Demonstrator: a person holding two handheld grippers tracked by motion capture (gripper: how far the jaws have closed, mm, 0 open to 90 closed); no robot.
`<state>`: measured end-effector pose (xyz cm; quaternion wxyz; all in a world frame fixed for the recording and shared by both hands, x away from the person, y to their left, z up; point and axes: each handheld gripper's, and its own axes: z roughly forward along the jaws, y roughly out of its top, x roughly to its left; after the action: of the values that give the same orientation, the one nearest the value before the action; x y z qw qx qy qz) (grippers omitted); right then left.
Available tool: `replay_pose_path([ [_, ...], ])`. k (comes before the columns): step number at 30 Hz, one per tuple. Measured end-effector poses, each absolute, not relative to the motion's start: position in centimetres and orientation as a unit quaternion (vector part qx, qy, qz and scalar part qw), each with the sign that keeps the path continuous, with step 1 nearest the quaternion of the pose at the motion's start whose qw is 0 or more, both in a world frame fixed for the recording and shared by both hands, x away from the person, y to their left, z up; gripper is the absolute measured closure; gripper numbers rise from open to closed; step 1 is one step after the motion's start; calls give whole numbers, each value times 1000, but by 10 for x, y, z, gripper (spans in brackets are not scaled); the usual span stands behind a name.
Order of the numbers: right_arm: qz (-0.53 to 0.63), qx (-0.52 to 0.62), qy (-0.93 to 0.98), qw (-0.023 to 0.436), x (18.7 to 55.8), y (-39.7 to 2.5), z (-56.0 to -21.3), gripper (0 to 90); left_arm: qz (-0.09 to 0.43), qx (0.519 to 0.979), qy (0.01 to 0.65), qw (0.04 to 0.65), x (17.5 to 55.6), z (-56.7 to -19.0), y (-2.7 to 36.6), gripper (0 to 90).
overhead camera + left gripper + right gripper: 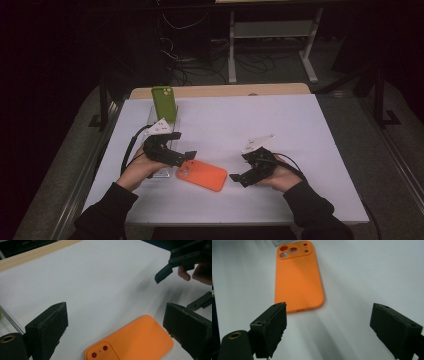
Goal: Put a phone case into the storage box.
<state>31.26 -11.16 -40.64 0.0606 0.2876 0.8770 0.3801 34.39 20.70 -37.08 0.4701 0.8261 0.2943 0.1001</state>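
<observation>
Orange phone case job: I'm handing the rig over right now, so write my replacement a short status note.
Left gripper: open, empty, over the camera end of the flat orange silicone phone case.
Right gripper: open, empty, at the case's other end.
The case lies back-up on the white table, ungripped.
A green phone case stands in the clear plastic stand.
Done: green one placed.
Left: probably grasp the orange one and stand it too.

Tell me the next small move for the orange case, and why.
Probably ease the left gripper down around the orange case and close. Both grippers are open, the case lies flat between them, and the left is nearest, at its camera end; the right gripper is just short of it.
</observation>
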Motion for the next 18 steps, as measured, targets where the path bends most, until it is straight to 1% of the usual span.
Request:
replay_pose_path([
  [4,404,307,858,75,305,-136,-408,92,100,826,295,470,344,-371,207,54],
  [9,422,311,846,100,292,-165,-411,74,98,826,296,469,344,-371,206,54],
  [12,420,316,845,98,286,-178,-415,62,98,826,296,470,344,-372,206,53],
  [15,416,321,846,96,284,-181,-415,55,98,826,295,470,344,-372,206,54],
  [18,415,312,850,90,288,-175,-411,45,99,826,294,470,345,-372,207,54],
])
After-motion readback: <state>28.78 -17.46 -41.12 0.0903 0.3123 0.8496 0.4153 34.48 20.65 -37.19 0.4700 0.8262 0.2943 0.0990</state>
